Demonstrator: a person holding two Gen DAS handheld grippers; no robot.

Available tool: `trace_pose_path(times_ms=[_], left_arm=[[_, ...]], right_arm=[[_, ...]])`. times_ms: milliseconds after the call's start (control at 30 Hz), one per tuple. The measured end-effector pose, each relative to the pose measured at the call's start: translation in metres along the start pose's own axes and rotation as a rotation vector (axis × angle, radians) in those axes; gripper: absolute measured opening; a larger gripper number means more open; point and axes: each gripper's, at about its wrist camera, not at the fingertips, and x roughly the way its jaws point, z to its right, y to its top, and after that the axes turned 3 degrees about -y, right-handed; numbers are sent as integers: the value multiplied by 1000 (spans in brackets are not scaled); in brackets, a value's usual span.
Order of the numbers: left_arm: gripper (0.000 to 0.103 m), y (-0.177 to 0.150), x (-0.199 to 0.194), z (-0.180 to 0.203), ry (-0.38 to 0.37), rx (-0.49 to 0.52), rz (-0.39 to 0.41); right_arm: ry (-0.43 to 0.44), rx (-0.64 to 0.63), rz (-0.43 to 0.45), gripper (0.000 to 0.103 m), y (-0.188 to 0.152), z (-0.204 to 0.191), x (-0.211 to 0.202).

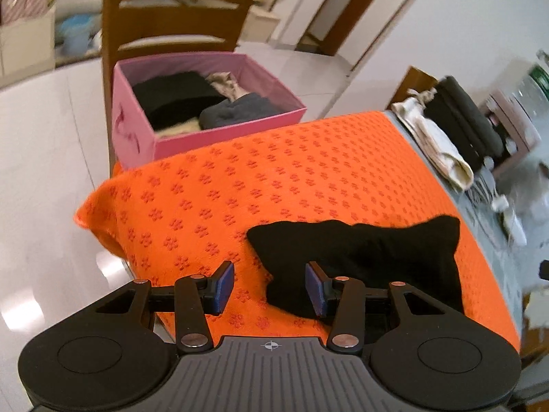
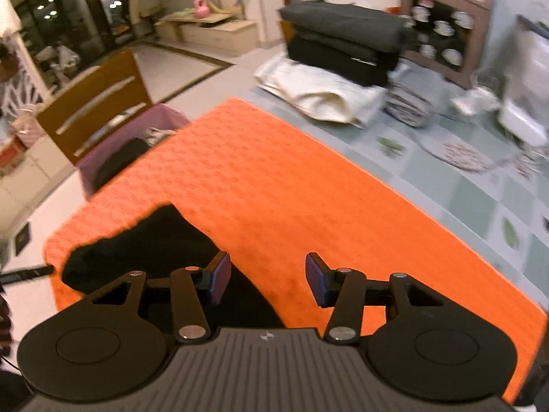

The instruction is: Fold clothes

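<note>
A black garment (image 1: 360, 257) lies crumpled on the orange patterned towel (image 1: 267, 185) that covers the table. My left gripper (image 1: 271, 288) is open just above the garment's near left end, its right finger over the black cloth. In the right wrist view the same black garment (image 2: 161, 250) lies at the lower left of the orange towel (image 2: 308, 199). My right gripper (image 2: 267, 279) is open above the towel, with its left finger over the garment's edge. Neither holds anything.
A pink fabric box (image 1: 206, 110) with folded dark and beige clothes sits on a wooden chair (image 1: 178, 7) beyond the table's far edge. A stack of folded clothes (image 2: 343, 58) lies on the table at the back right, beside cups in a brown box (image 2: 442, 31) and clutter.
</note>
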Motion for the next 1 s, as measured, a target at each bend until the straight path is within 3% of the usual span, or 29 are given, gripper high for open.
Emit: trace_pose_path(times_ms=[300, 500, 700, 933, 1000], left_arm=[[47, 13, 21, -10, -67, -84, -59], [47, 18, 35, -10, -69, -68, -102], [46, 16, 43, -7, -78, -42, -146], [42, 22, 48, -11, -108, -60, -162], [42, 24, 51, -9, -111, -50, -166]], right_arm=[[142, 73, -92, 59, 60, -51, 70], [194, 114, -190, 64, 86, -76, 130], [190, 104, -362, 64, 74, -90, 186], [279, 210, -451, 63, 41, -81, 189], [302, 228, -469, 55, 32, -79, 188]])
